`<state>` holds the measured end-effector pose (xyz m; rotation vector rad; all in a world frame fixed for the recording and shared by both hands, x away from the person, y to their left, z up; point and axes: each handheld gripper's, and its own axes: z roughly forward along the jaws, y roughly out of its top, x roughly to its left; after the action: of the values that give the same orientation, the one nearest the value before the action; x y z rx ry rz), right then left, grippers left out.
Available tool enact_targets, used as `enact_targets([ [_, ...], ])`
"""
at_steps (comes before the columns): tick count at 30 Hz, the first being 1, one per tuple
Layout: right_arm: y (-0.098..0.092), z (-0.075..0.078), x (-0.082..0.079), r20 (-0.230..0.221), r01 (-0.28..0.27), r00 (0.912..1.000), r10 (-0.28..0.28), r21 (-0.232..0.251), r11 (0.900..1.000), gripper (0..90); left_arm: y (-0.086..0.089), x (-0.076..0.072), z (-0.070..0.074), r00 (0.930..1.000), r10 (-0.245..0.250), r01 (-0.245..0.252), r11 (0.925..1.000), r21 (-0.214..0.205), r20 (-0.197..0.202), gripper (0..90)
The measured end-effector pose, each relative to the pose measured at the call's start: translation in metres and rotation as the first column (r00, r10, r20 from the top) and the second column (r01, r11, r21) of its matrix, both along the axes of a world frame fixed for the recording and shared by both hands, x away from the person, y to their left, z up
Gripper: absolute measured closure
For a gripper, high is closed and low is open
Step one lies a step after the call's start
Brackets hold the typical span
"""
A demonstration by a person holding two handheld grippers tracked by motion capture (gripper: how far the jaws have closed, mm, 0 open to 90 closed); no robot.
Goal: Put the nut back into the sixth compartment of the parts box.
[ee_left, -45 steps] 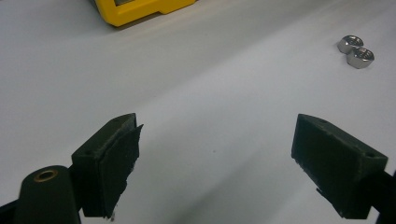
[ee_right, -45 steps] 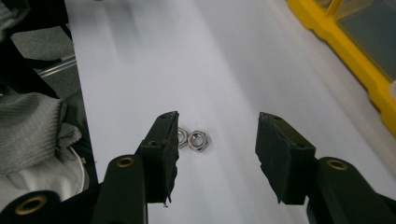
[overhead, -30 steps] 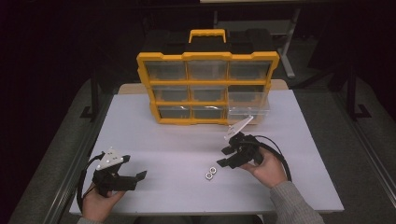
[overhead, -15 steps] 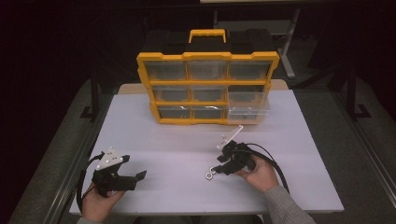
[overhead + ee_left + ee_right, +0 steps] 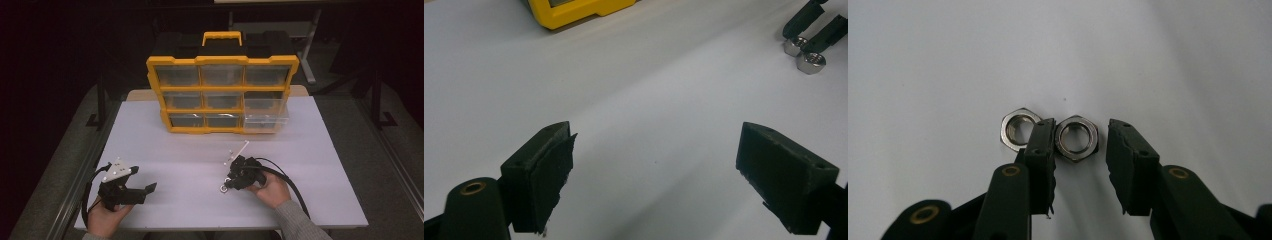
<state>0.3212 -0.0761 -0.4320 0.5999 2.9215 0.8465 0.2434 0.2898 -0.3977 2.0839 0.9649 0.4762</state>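
Steel nut (image 5: 1076, 138) between closing right gripper (image 5: 1079, 145) jaws, seemingly not yet pinched

Dark room around a lit white counter

A white counter (image 5: 165, 145) is seen under bright light, while the surroundings are left almost black. A grey floor (image 5: 385, 150) is made out on both sides. A yellow drawer cabinet (image 5: 222, 95) with clear drawers is set at the far edge. Behind it, a pale table frame (image 5: 305, 45) is dimly shown.
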Motion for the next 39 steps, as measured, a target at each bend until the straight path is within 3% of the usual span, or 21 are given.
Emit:
enact_targets([
  [6, 0.002, -0.001, -0.001, 0.032, 0.001, 0.9995, -0.001, -0.006, 1.0000, 68.1, 0.000, 0.000, 0.000, 1.0000, -0.001, 0.001, 1.0000, 0.000, 0.001, 14.7],
  [15, -0.004, -0.001, 0.007, -0.054, 0.032, 0.9981, -0.030, 0.037, 0.9988, 69.0, -0.001, 0.000, 0.000, 1.0000, -0.001, 0.001, 1.0000, -0.003, -0.004, 14.7],
  [16, -0.005, -0.001, 0.008, -0.046, 0.016, 0.9988, -0.014, 0.044, 0.9989, 69.0, -0.001, 0.000, 0.000, 1.0000, -0.002, 0.002, 1.0000, -0.004, -0.003, 14.7],
  [17, -0.005, 0.001, 0.006, -0.064, 0.033, 0.9975, -0.030, 0.036, 0.9988, 68.9, -0.001, 0.000, 0.000, 1.0000, -0.002, 0.002, 1.0000, -0.005, -0.003, 14.7],
  [18, -0.006, 0.003, 0.006, -0.049, 0.015, 0.9987, -0.013, 0.043, 0.9990, 68.9, -0.001, 0.000, 0.000, 1.0000, -0.002, 0.002, 1.0000, -0.006, -0.002, 14.7],
  [24, -0.014, 0.024, 0.004, -0.061, 0.001, 0.9981, 0.004, 0.083, 0.9966, 69.0, -0.004, -0.001, -0.001, 1.0000, 0.008, -0.008, 0.9995, -0.030, 0.001, 14.7],
  [29, -0.023, 0.043, 0.004, -0.064, -0.003, 0.9979, 0.011, 0.127, 0.9919, 69.0, -0.003, -0.001, 0.000, 1.0000, 0.004, -0.004, 0.9998, -0.018, -0.003, 14.7],
  [39, -0.031, 0.076, 0.006, -0.060, -0.013, 0.9980, 0.020, 0.115, 0.9933, 68.9, -0.003, -0.001, 0.000, 1.0000, 0.007, -0.007, 0.9997, -0.022, -0.002, 14.7],
])
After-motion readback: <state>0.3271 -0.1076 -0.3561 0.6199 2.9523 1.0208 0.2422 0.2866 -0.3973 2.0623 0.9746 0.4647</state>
